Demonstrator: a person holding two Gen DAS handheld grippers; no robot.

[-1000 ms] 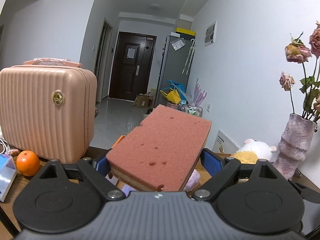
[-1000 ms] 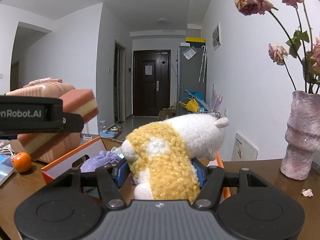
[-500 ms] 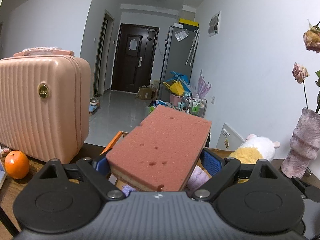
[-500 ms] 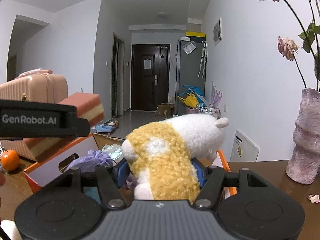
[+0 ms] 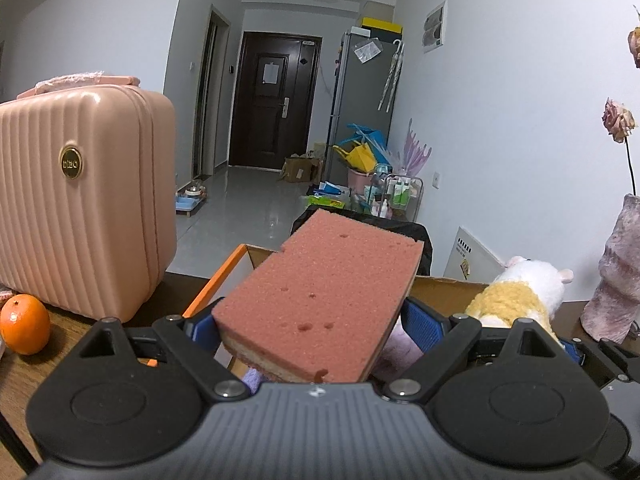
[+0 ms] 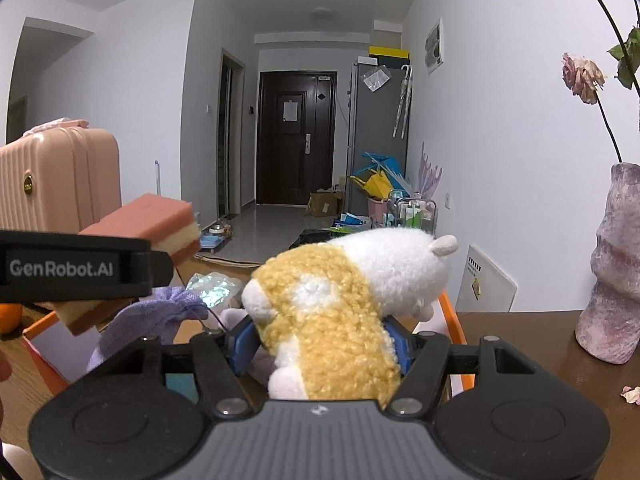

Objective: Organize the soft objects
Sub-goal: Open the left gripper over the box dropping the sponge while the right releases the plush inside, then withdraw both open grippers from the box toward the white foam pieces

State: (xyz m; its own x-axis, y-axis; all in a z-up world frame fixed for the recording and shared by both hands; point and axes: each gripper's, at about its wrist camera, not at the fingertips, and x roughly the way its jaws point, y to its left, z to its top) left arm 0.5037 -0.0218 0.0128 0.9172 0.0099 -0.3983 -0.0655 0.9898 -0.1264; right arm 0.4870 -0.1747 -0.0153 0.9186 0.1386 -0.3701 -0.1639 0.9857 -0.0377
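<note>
Sponge point(image 5: 324, 300), the red-topped, yellow-cored block, sits pinched across its width by the left gripper point(image 5: 312, 330), tilted up at the far end and hanging over the near-left part of the orange-edged cardboard box point(image 5: 224, 276). Plush hamster point(image 6: 344, 304), yellow and white, is squeezed at the body between the blue pads of the right gripper point(image 6: 320, 344), over the box's right half. Both are airborne, neither touching the box.

Box already holds a purple cloth point(image 6: 148, 320) and a crinkled plastic bag point(image 6: 212, 286), so free floor looks limited.

Suggested handling:
- Lower each item until it rests on the contents before spreading the jaws; a drop from this height could bounce the sponge off the rim.
- Level the sponge first so it lies flat, not propped on the wall.
- Release one at a time; the two tools are close, and the left one's side already crosses the right wrist view.
- Keep the plush away from the vase point(image 6: 612, 264) on the right.
</note>
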